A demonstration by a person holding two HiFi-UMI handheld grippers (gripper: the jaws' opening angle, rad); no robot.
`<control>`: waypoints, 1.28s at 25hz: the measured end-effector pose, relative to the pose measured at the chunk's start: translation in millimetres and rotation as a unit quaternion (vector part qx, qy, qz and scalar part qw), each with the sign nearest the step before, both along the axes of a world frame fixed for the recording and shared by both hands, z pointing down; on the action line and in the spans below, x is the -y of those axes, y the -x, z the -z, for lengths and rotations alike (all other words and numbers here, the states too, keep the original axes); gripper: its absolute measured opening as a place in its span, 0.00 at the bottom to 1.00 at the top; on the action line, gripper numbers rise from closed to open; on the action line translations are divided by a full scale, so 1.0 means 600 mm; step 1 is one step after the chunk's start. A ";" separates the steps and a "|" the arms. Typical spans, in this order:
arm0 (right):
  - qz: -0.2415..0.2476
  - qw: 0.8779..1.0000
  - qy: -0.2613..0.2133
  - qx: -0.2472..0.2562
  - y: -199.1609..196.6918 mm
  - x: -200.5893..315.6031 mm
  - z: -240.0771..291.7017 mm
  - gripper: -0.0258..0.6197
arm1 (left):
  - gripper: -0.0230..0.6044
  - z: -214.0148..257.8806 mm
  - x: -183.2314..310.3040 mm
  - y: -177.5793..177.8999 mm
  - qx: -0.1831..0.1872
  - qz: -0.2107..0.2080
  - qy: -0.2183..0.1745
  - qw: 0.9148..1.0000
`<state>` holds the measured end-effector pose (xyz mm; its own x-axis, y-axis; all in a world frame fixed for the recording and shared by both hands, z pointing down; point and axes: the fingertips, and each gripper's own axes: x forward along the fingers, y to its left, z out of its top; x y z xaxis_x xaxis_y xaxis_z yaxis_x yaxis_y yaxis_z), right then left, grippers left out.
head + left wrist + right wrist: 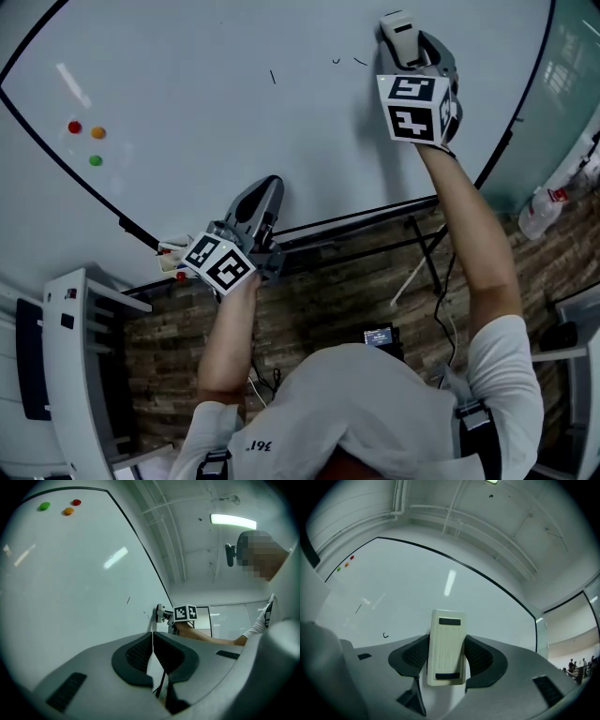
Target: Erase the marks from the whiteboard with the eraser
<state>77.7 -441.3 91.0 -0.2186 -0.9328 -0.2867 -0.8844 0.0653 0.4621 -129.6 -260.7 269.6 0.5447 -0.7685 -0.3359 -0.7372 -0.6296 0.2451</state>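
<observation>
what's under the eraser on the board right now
The eraser, held in the right tongs, sits flat against the whiteboard. Small pen marks show beside it; whatever lies under the eraser is covered.

steep overhead view, whiteboard (206,56) shared

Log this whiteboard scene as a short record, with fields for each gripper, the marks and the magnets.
Right gripper: shut on the eraser, up at the whiteboard
Left gripper: shut, empty, low near the board's bottom edge
Marks: one short stroke and two small marks, left of the eraser
Magnets: red, orange, green, far left
</observation>
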 end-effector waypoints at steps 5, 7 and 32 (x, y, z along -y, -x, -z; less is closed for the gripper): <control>0.047 0.999 0.000 -0.012 0.050 -0.031 -0.010 0.44 | 0.06 0.005 -0.009 0.012 -0.002 0.004 -0.011 1.000; 0.068 0.997 0.002 -0.021 0.078 -0.041 -0.020 0.44 | 0.06 0.004 -0.013 0.019 0.001 0.009 -0.013 1.000; 0.198 0.977 0.033 -0.072 0.441 -0.142 -0.114 0.44 | 0.06 -0.044 -0.091 0.195 -0.017 0.074 0.012 0.997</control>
<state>-186.8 -355.9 159.2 -0.6003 -0.7818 -0.1687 -0.7096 0.4233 0.5633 -246.4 -205.9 295.9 0.4130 -0.8479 -0.3325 -0.8127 -0.5079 0.2856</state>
